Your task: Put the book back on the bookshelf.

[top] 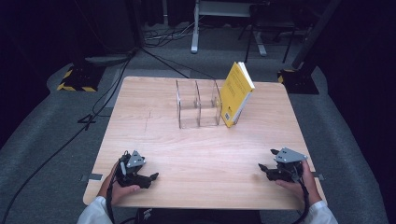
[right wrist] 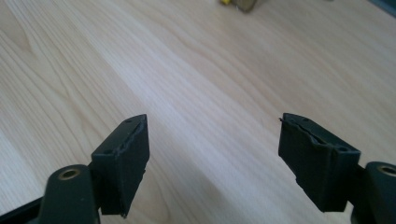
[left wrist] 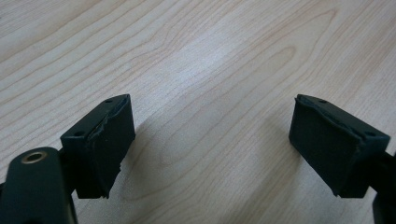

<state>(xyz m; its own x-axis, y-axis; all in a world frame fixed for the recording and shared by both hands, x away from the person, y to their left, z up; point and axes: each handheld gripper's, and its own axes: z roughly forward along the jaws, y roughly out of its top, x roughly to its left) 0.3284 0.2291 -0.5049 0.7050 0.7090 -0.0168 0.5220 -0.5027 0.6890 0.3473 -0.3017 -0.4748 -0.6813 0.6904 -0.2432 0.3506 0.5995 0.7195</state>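
A: Where are the 2 claws?
B: Left claw [top: 152, 177] and right claw [top: 265, 159] sit low at the table's [top: 205, 154] near edge, both spread apart, gripping nothing.
A: The yellow book [top: 236, 94]?
B: Leaning against the clear rack [top: 198, 103], far side.

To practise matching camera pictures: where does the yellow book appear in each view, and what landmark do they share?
High view: the yellow book stands tilted beside the clear rack, right of centre.
Right gripper view: a yellow sliver, probably it, at the top edge.
Left gripper view: bare wood between the open left tongs.
Shared landmark: the wooden table top.
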